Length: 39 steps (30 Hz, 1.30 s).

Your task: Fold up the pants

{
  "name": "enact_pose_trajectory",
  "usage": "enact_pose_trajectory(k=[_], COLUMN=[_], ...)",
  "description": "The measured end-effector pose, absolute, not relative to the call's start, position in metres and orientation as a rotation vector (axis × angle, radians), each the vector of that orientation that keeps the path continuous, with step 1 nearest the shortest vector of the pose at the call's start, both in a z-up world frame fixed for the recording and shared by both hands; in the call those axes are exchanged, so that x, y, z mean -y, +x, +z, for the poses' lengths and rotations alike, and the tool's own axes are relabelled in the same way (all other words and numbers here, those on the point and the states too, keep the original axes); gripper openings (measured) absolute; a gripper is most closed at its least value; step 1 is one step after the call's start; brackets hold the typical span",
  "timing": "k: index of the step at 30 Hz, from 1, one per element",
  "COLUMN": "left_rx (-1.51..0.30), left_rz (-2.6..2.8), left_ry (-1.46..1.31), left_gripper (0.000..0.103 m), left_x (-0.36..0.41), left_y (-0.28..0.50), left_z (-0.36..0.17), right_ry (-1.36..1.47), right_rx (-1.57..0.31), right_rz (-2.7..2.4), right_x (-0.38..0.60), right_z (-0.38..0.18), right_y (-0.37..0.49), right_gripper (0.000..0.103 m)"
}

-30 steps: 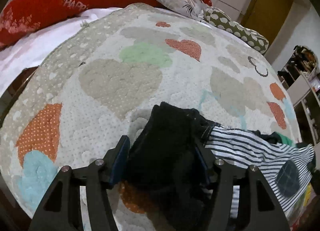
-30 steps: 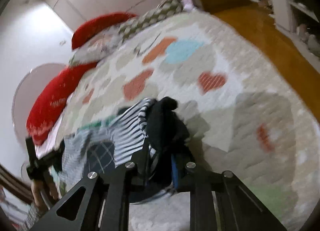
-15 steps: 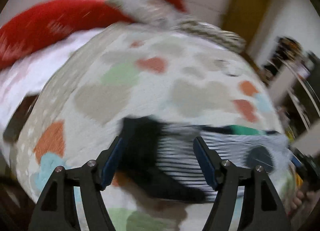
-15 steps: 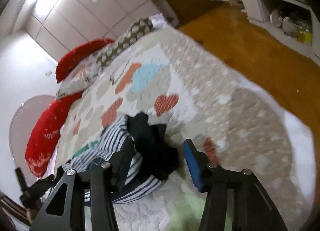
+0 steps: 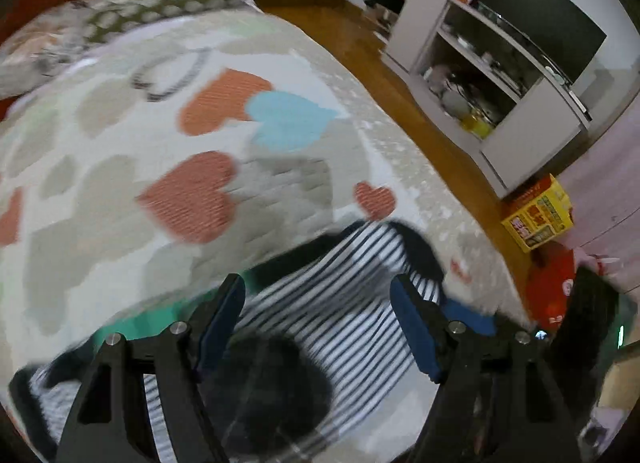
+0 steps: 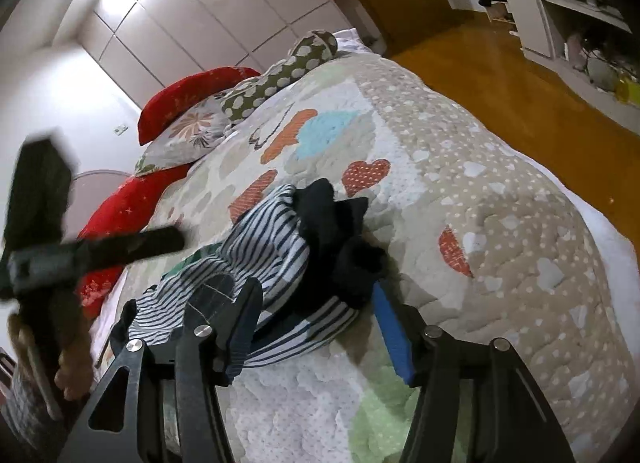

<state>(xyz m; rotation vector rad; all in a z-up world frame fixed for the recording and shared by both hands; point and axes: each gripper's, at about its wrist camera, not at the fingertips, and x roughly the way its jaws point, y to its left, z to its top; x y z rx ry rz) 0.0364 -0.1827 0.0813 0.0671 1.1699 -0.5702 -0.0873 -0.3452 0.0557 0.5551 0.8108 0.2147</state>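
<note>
Right wrist view: both tongs [image 6: 316, 327] [image 5: 320, 319] gape empty; striped pants [image 6: 260, 259] lie bunched, running left to right.

Both tools share one build. The left gripper [image 5: 318, 325] has matte black, angular fingers with triangular cut-outs, round silver screws on the upper edges, and flat blue pads [image 5: 412, 329] lining the inner faces. The right gripper [image 6: 316, 327] matches it: black frame, silver screws, blue pads [image 6: 392, 337]. In the right wrist view, bare skin of the person's left hand [image 6: 74, 367] shows around a black handle.
</note>
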Motion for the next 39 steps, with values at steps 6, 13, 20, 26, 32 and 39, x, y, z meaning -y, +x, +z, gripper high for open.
enact_pose_trajectory(k=[6,13,20,26,32,39], left_rx=[-1.266,-1.313,-1.21,-1.107,-1.038,-0.903], left_rz=[-0.611,-0.635,-0.654,-0.566,-0.43,-0.249], left_ry=[-0.006,0.165,0.028,-0.205,-0.482,-0.573], left_gripper=[0.074,0.05,0.021,0.022,0.054,0.068], left_x=[0.22,0.251,0.203,0.112,0.004,-0.085], left_y=[0.075,0.065,0.058,0.039,0.001,-0.06], left_z=[0.056,0.032,0.066,0.084,0.074,0.089], right_ry=[0.52,0.454,0.447,0.337,0.259,0.163], right_rx=[-0.825,-0.842,-0.814,-0.788,-0.844,-0.934], right_rz=[0.198,0.158,0.216,0.361,0.568,0.737], right_x=[0.339,0.328,0.318,0.265,0.19,0.127], right_z=[0.051,0.046,0.065,0.095,0.092,0.078], right_y=[-0.079,-0.064,-0.062,-0.057,-0.052,-0.07], right_gripper=[0.063,0.032,0.023,0.023,0.038,0.042])
